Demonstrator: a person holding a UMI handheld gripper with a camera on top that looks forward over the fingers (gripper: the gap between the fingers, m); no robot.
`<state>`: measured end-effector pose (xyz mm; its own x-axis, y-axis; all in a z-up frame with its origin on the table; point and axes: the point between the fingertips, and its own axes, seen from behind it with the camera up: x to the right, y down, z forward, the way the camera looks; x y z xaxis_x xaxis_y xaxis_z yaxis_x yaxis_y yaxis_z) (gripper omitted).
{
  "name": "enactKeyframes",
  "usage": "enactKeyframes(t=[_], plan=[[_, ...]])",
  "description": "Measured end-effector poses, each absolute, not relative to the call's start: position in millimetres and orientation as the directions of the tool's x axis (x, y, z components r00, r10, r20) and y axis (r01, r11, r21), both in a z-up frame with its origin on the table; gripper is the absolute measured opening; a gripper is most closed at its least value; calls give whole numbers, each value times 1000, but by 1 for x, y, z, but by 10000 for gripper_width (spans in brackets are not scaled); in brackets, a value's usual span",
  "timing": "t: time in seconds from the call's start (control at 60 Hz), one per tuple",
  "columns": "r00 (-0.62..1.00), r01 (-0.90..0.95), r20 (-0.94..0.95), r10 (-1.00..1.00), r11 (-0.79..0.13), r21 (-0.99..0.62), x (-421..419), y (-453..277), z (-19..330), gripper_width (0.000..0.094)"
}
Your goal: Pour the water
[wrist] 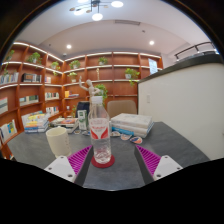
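Note:
A clear plastic bottle (99, 132) with a red label stands upright on a round red coaster (103, 160) on the grey table (120, 172). It holds a little water at the bottom. A white cup (59, 141) stands to its left on the table. My gripper (112, 160) is open. Its left pink pad (79, 156) and right pink pad (148, 159) are spread wide. The bottle stands between the fingers, nearer the left one, with a gap at each side.
A stack of books (131, 124) lies beyond the bottle to the right. Boxes and books (38, 121) lie at the table's far left. Wooden shelves (30, 85) line the back walls. A white partition (185, 98) stands at the right.

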<state>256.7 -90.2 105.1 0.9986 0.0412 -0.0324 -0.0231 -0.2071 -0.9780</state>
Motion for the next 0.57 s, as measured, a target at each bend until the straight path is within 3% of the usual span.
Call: enactKeyframes(t=[0.567], plan=[[999,-20,-16,-35,-124,-992,276,-126,136,871]])
